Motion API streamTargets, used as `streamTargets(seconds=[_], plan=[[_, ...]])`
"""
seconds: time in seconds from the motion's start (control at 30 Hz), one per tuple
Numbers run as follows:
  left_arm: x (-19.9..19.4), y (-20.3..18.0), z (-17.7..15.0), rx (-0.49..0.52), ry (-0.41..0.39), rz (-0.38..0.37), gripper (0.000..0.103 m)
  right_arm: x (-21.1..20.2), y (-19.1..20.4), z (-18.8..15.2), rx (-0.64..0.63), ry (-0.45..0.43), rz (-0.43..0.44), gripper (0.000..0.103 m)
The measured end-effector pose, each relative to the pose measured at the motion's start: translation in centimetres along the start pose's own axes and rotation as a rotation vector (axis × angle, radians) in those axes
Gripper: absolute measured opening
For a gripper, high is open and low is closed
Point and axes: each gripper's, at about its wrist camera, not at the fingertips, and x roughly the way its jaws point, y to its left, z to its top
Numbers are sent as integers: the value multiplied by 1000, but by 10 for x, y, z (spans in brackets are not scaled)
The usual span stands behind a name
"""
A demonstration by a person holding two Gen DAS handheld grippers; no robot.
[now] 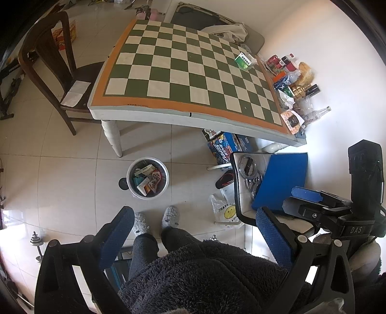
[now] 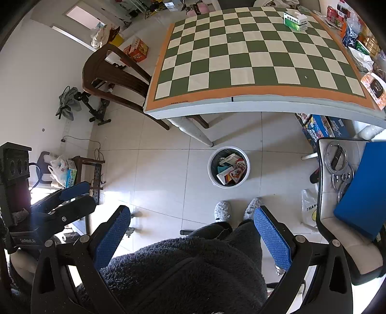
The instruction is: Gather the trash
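Fingers (image 2: 113, 236) spread empty; green box (image 2: 295, 21) far ahead on table (image 2: 253, 101).

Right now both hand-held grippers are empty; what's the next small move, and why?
Probably reach the right hand-held gripper toward the green-and-white box, the only loose item on the checkered cloth. Its jaws stand open, and the bin already holds other boxes.

- Checkered table (image 2: 241, 60) lies bare across its middle; only a green box (image 2: 294, 21) stands far right.
- Clutter (image 1: 289, 82) lines its right edge.
- Bin (image 2: 228, 166) stands open-topped on bare floor, near the table leg (image 2: 195, 131).
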Motion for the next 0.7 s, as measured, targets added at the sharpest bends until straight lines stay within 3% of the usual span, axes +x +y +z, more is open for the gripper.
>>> streamTargets(seconds=[0.7], plan=[[-4, 4, 3, 10, -4, -1, 103, -5, 2, -2, -8, -3, -1, 103]])
